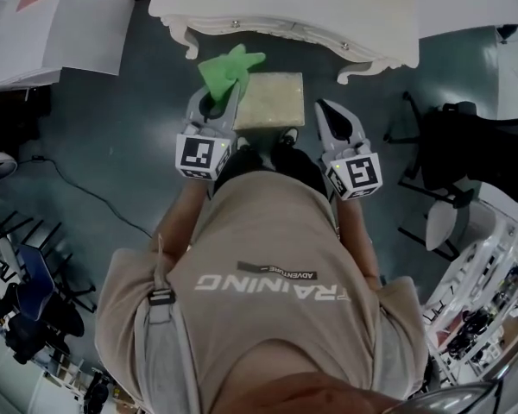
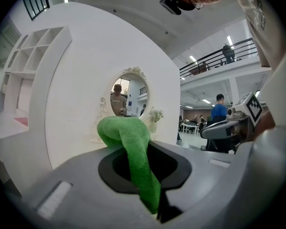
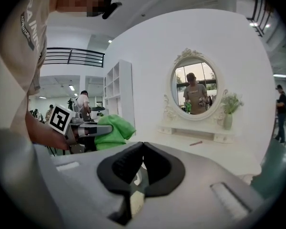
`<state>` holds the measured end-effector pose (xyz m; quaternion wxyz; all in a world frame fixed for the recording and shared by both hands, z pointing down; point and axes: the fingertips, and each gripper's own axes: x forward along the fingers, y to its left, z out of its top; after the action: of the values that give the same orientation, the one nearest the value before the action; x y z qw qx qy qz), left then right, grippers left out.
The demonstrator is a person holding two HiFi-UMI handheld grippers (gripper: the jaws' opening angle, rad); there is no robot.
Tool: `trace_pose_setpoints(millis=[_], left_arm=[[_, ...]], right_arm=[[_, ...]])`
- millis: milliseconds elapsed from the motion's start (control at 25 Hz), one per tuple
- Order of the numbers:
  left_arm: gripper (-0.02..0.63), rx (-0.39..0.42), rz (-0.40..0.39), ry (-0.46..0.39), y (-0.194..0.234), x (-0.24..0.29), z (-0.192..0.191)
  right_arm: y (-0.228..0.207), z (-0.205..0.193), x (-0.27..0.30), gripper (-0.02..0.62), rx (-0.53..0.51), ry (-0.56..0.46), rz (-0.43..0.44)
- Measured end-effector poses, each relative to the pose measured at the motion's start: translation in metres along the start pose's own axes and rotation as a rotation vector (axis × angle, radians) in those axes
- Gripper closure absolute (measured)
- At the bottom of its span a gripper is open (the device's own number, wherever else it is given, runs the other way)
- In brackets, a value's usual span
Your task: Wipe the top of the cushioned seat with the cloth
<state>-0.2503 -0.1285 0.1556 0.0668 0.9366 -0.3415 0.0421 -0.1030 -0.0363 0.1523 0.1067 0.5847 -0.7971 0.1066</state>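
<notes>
Nearest, filling the lower half of the head view, is the person's beige shirt point(image 1: 268, 266), and just above it the two grippers reach up the frame on either side of centre. The left gripper point(image 1: 216, 110) has its jaws closed on the green cloth point(image 1: 230, 67); in the left gripper view a narrow fold of it is pinched between the jaws while the rest bunches up and flops over their tips. The right gripper point(image 1: 331, 119) holds nothing, and in the right gripper view its dark pads meet with no gap at the tips. Beyond them, at upper centre of the head view, lies the cushioned seat point(image 1: 272, 102), a pale yellowish square with a finely textured top that looks bare, standing on the dark floor point(image 1: 112, 145) just below the white dressing table point(image 1: 285, 7), whose oval mirror point(image 3: 196, 88) shows in the right gripper view. The cloth hangs at the seat's upper left corner, not yet spread on it. The likely trouble is that so slim a pinch lets the cloth slip free under a hard drag, or that the bunched wad rolls instead of wiping, so the hard jaws scrape the cushion and the far edge near the dressing table gets missed
</notes>
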Motion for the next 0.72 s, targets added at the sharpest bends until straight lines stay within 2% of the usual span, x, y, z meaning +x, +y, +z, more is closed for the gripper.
trace_pose_setpoints(millis=[160, 360, 520, 720], left_arm=[[0.558, 0.003, 0.021, 0.011, -0.009, 0.011, -0.001], [0.558, 0.011, 0.093, 0.025, -0.021, 0.030, 0.001], [0.558, 0.027, 0.148, 0.044, -0.035, 0.049, 0.007], [0.558, 0.056, 0.206, 0.061, -0.057, 0.079, 0.011]], right_arm=[[-0.017, -0.005, 0.003, 0.594, 0.025, 0.002, 0.029], [-0.044, -0.006, 0.010, 0.594, 0.024, -0.016, 0.111], [-0.073, 0.000, 0.014, 0.594, 0.019, -0.042, 0.171], [-0.118, -0.013, 0.014, 0.594, 0.043, -0.046, 0.211]])
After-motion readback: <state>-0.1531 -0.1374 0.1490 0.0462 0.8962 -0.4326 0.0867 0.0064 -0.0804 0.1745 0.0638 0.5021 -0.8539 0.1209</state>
